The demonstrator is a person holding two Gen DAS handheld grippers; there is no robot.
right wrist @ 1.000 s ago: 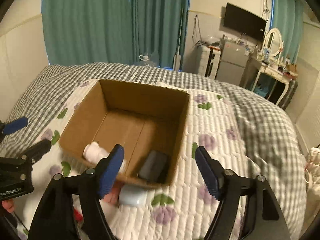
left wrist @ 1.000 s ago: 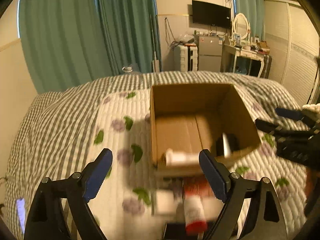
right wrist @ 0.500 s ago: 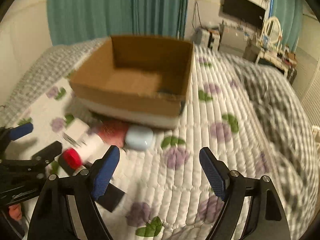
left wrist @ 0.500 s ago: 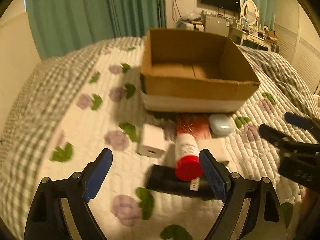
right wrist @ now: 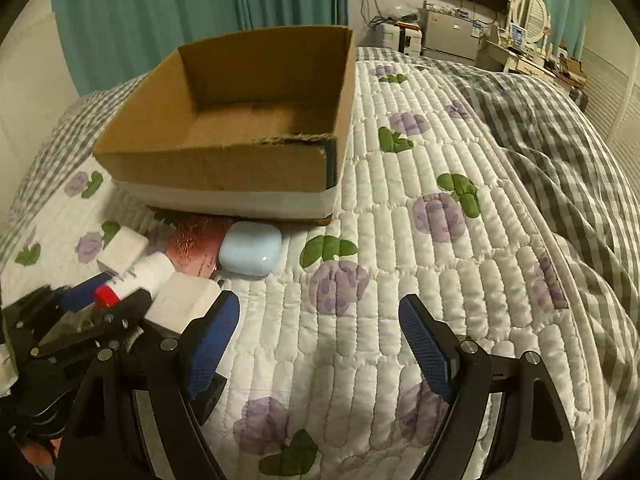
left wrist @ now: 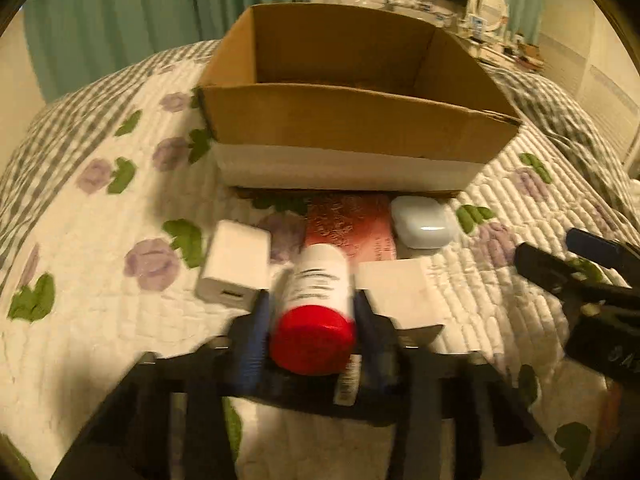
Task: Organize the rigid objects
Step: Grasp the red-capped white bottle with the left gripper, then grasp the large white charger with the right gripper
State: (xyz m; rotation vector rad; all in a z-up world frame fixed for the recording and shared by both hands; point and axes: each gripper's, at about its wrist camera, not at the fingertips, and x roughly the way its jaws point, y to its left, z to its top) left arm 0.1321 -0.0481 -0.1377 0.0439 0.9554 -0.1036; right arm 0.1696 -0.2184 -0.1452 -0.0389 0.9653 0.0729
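1. Left wrist view: the left gripper has its blue pads closed against the sides of a white bottle, whose red cap faces the camera. The picture is blurred here, so the contact is likely but not crisp.
2. The bottle lies pointing toward the cardboard box, which sits open on the quilt.
3. A white charger lies just left of the bottle; a white block lies just right of it.
4. A red packet lies beyond the bottle, its far end at the foot of the box. A pale blue case sits beside the packet on its right.
5. A black item lies under the gripper; what it is cannot be told.
6. The right gripper shows at the right edge, apart from the objects.
7. Right wrist view: the right gripper stands wide open over the quilt, holding nothing.
8. The left gripper is at lower left around the bottle, red cap toward it.
9. The blue case sits just in front of the box, beside the red packet. The charger and white block flank the bottle.
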